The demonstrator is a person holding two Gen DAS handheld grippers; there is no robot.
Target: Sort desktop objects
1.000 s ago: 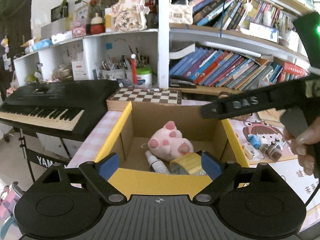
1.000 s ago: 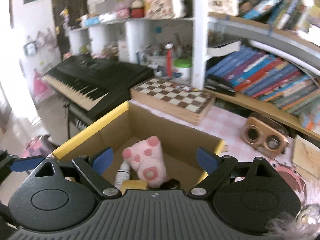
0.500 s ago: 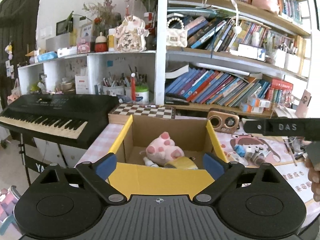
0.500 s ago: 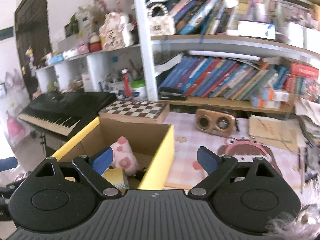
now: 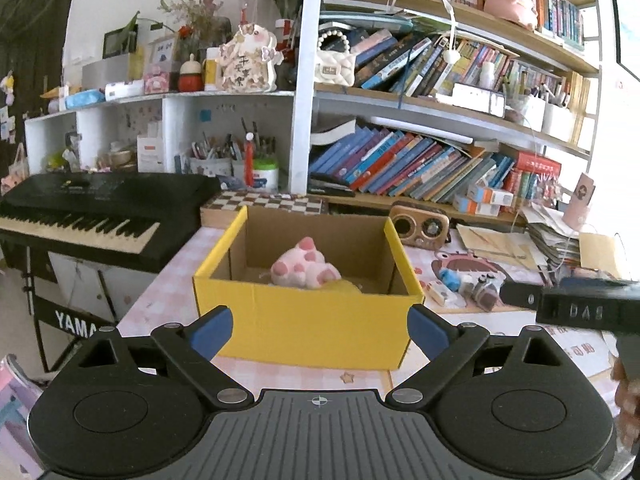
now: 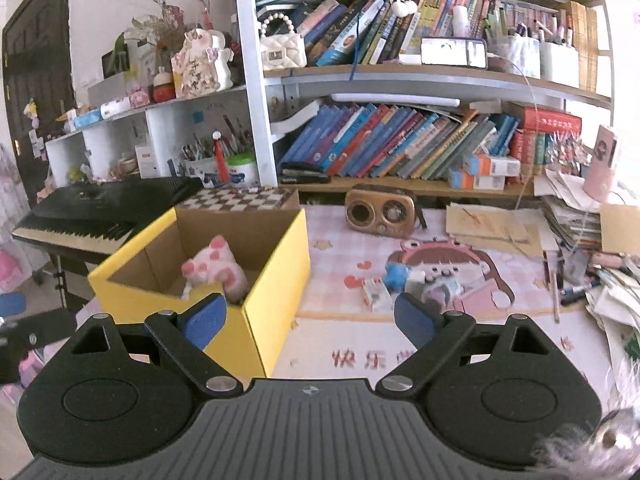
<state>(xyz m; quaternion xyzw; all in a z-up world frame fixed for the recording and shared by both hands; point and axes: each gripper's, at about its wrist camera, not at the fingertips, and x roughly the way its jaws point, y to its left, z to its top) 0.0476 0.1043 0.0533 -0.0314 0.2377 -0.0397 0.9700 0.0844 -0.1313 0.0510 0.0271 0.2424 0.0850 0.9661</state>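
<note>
The yellow box (image 5: 308, 320) sits near the left edge of the tabletop (image 6: 340, 260), and its top is open so we can look inside. In it we see a pink plush toy (image 5: 304, 270) with darker pink spots, lying on the brown cardboard floor, and a bit of something yellow (image 5: 344, 286) pokes up just beside the toy. From the right view we see the same pink plush toy (image 6: 214, 268) leaning near the front wall of the box. Our left gripper (image 5: 320, 328) is held in front of the box with its blue pads wide apart, and nothing is between them. Our right gripper (image 6: 308, 320) is wide open too and holds nothing; it points at the pink mat (image 6: 480, 280) that lies in the middle of the tabletop. On the mat we see a small heap of little things (image 6: 412, 280): a blue one, a white one and a grey one, all close together; they are too small for us to tell what they are. A brown radio (image 6: 380, 212) stands near the back edge of the tabletop, and a checkered board (image 6: 240, 198) lies just behind the box. Papers (image 6: 492, 228) are piled toward the right edge.
</note>
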